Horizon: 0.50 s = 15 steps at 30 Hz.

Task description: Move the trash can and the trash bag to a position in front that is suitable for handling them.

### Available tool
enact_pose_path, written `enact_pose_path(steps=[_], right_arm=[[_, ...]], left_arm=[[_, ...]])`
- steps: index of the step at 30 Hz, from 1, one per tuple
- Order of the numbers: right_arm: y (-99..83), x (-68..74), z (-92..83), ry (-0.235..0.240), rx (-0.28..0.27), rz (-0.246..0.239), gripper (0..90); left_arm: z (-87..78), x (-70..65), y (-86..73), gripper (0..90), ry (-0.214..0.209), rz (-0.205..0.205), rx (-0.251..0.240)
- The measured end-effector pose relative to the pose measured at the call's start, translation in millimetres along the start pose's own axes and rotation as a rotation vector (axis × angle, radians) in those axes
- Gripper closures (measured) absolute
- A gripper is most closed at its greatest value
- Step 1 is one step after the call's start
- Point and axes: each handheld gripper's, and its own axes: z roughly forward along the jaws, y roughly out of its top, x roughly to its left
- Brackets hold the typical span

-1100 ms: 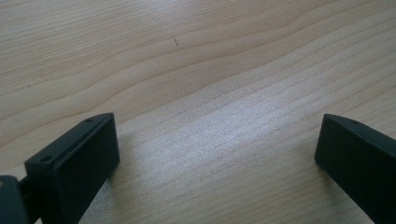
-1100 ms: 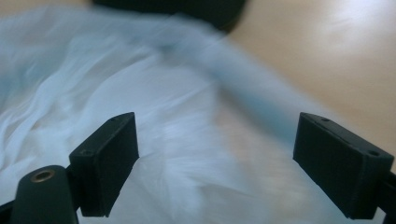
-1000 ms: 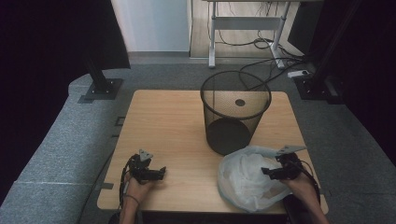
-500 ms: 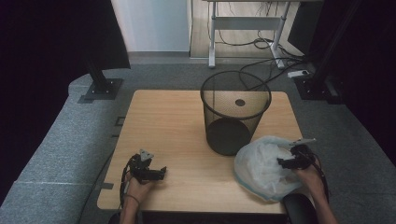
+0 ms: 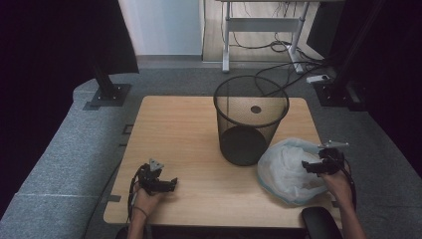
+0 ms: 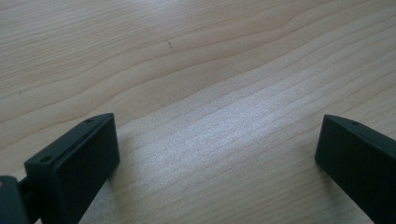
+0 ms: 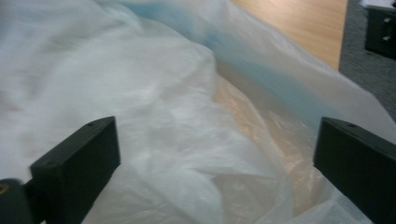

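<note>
High view: a translucent white plastic bag (image 5: 291,169) lies crumpled on the near right part of the wooden table (image 5: 174,134), just beside the foot of a black wire-mesh wastebasket (image 5: 249,119) that stands upright. The bag forms a loose, puffed mound with a pale blue band along its lower edge; the table's wood tone shows faintly through its thin film.

The right gripper (image 5: 314,167) sits at the bag's right side, its jaws pointing into the mound. Right gripper view: the two black jaws stand wide apart, having just been opening. Bag film (image 7: 154,121) spreads ahead of and between them in soft, glossy folds, white and opaque toward the left jaw, thinner and tinged tan toward the right jaw. A blue seam runs diagonally beyond the jaws. The pads do not press on the film.

The left gripper (image 5: 169,185) rests low over the near left part of the table, well apart from the bag. Left gripper view: its jaws are spread wide, with bare wood grain (image 6: 210,116) between and ahead of them.
</note>
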Motion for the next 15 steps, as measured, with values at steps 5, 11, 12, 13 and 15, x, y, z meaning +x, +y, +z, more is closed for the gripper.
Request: enact_pose_path(steps=[5, 11, 12, 13, 15], right_arm=[[22.6, 13.6, -19.7, 0.034, -0.056, -0.043, 0.0], [60.5, 27.5, -24.2, 0.044, -0.099, -0.09, 0.0], [66.4, 28.9, -22.2, 0.051, -0.106, -0.087, 0.0], [72.3, 30.3, -19.6, 0.062, -0.114, -0.083, 0.0], [83.7, 32.8, -13.5, 0.085, -0.122, -0.073, 0.0]], left_arm=[[-4.0, 2.7, 33.3, 0.0, -0.052, -0.022, -0.09], [3.3, -8.6, 98.7, 0.0, -0.067, 0.046, -0.151], [6.8, -11.3, 108.2, 0.0, -0.07, 0.051, -0.159], [11.0, -14.1, 116.9, 0.0, -0.075, 0.054, -0.166], [20.1, -19.6, 132.2, 0.0, -0.088, 0.057, -0.177]])
